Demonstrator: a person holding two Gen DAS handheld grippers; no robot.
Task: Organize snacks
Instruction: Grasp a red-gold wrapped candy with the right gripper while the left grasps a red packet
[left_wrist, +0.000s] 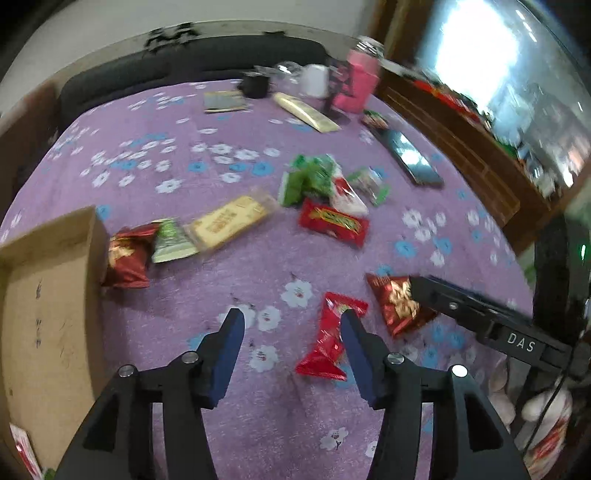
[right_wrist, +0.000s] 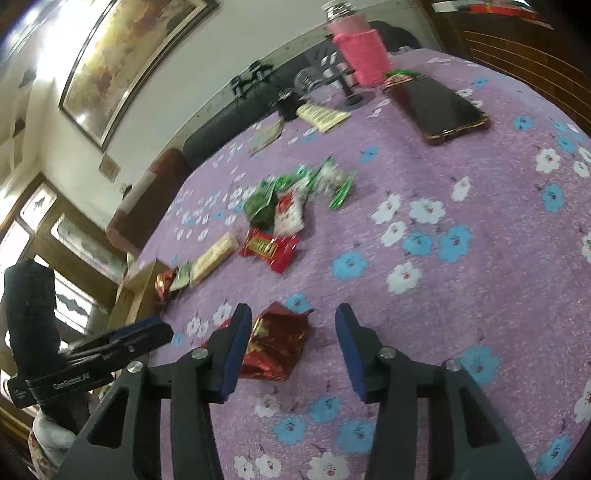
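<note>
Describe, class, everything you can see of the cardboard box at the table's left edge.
The cardboard box is plain brown, open-topped and shallow, with scuffed, marked inner floor. It sits on the purple floral tablecloth. A dark red snack packet lies against its outer wall. A red-and-white packet shows at its near corner. Neither gripper touches it.

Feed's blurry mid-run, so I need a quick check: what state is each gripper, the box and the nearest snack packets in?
left gripper: open, holding nothing
right gripper: open, holding nothing
cardboard box: open-topped
red packet: flat on cloth, beside left gripper's right finger
dark red foil packet: crumpled, on cloth between right gripper's fingers
</note>
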